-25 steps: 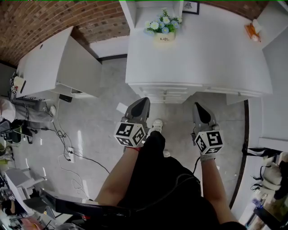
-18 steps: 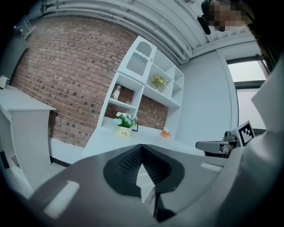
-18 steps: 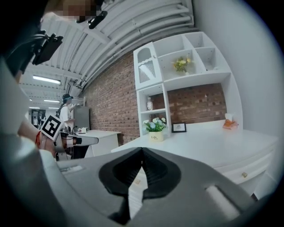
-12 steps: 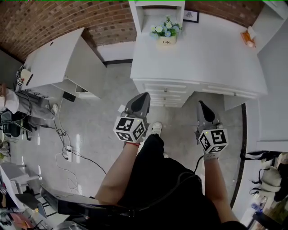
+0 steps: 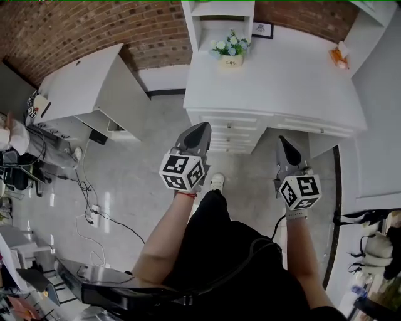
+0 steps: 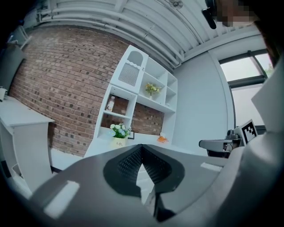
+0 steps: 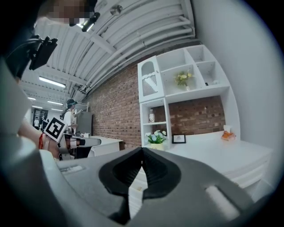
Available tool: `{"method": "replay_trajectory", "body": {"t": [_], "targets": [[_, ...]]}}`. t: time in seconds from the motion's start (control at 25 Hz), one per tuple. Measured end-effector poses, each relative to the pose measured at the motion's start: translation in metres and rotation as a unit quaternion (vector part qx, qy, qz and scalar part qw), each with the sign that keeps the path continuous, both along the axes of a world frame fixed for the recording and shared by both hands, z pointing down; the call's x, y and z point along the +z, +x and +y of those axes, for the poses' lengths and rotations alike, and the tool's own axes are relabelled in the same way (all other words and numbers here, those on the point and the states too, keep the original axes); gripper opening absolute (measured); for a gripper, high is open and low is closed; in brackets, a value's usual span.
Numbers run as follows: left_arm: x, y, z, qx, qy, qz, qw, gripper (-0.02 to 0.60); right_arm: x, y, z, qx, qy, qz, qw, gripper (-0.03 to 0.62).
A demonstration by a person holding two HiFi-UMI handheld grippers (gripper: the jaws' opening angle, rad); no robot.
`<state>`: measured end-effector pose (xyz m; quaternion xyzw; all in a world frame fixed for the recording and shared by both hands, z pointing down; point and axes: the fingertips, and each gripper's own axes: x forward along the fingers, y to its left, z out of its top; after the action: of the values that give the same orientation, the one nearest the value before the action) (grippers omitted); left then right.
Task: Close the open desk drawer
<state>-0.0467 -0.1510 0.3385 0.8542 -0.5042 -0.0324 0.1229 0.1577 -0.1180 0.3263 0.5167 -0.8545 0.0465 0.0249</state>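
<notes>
A white desk (image 5: 282,81) fills the top of the head view. Its stack of drawers (image 5: 233,133) faces me under the left part of the top. From here the drawer fronts look almost level, and I cannot tell which one stands out. My left gripper (image 5: 204,126) is shut and empty, its tip just in front of the drawer stack. My right gripper (image 5: 282,140) is also shut and empty, below the desk's wide front edge (image 5: 313,125). In the left gripper view the shut gripper (image 6: 142,146) points towards the desk top, as does the shut gripper (image 7: 142,150) in the right gripper view.
A pot of flowers (image 5: 230,47), a small picture frame (image 5: 263,29) and an orange object (image 5: 339,56) stand on the desk, backed by a white shelf unit (image 5: 217,12). Another white desk (image 5: 88,94) stands at the left. Cables (image 5: 89,202) lie on the grey floor.
Both grippers have come slightly nearer the desk's drawer front and stay shut. The head view has shifted a little with them.
</notes>
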Motion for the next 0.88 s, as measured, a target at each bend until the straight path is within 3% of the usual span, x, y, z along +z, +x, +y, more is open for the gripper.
{"method": "replay_trajectory", "body": {"t": [0.44, 0.88], "targets": [[-0.021, -0.004, 0.022, 0.001, 0.019, 0.008, 0.9998, 0.003, -0.014, -0.001, 0.019, -0.004, 0.011, -0.011, 1.0, 0.0], [-0.019, -0.011, 0.034, -0.004, 0.013, 0.011, 0.9998, 0.003, -0.018, -0.006, 0.027, -0.006, 0.014, -0.024, 1.0, 0.0]]}}
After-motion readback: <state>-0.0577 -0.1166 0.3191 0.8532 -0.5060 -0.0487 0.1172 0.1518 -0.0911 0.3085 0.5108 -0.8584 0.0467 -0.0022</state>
